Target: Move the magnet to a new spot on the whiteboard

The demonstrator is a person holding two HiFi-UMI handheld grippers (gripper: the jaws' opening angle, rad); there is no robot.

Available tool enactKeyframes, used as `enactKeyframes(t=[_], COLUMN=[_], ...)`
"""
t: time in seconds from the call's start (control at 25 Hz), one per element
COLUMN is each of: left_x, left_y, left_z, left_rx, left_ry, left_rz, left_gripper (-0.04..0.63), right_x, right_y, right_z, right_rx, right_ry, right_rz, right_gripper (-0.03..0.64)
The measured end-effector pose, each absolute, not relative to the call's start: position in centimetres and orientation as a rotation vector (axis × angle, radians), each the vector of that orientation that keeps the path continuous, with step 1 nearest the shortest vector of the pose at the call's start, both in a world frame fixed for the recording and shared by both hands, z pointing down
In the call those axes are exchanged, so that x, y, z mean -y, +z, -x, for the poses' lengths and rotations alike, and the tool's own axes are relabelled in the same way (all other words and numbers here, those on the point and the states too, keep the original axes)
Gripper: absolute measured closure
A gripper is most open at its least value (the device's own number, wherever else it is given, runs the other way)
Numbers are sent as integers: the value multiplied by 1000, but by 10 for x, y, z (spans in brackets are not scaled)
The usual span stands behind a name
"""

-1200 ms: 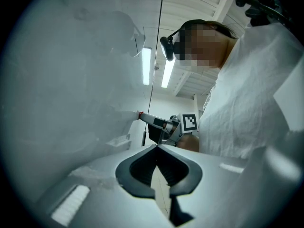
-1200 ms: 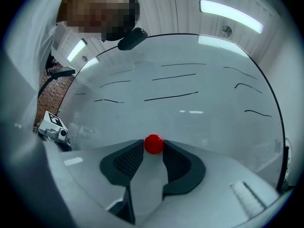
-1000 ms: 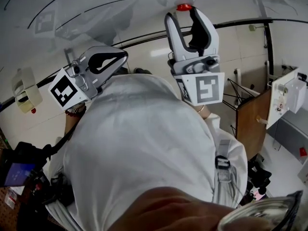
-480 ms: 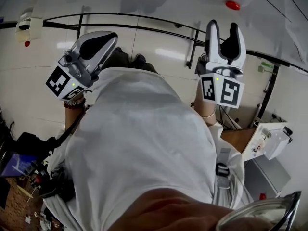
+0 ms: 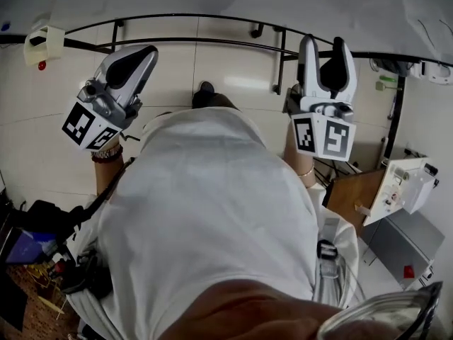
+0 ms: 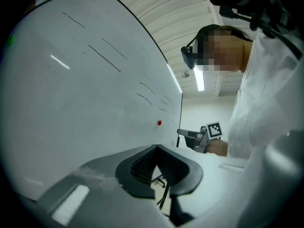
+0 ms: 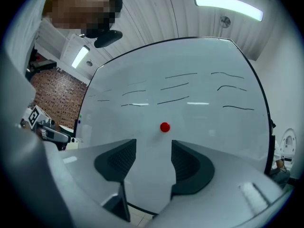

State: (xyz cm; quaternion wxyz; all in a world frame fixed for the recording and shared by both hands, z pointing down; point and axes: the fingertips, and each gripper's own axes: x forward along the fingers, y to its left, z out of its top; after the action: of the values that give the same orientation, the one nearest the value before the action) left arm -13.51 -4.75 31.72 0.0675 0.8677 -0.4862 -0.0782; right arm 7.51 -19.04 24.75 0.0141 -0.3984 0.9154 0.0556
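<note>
Whiteboard (image 7: pixel 204 103) standing far, facing both grippers. Right gripper (image 7: pixel 153 146) hovering near board, jaws spread, having just been opening, nothing between them. Left gripper (image 5: pixel 139 57) hanging at left, jaws pressed together, empty. Red magnet (image 7: pixel 165 127) sticking on board just beyond right jaws, untouched.

I see a red magnet (image 7: pixel 165 127); the whiteboard (image 7: pixel 213 127) is white with thin black strokes; white shirt (image 5: pixel 212 211); reddish brick-patterned wall (image 7: pixel 54 99) beyond.
</note>
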Motion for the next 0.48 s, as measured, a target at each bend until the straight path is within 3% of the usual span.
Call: enactKeyframes(t=[0.48], left_x=[-67], left_y=[327], left_z=[149], left_rx=[1346], left_ry=[-228], left_rz=[-2648], left_gripper=[589], right_x=[51], right_y=[252], right_z=[-61], right_rx=[-2778], right_ry=[171], right_rz=[1270], right_gripper=[407])
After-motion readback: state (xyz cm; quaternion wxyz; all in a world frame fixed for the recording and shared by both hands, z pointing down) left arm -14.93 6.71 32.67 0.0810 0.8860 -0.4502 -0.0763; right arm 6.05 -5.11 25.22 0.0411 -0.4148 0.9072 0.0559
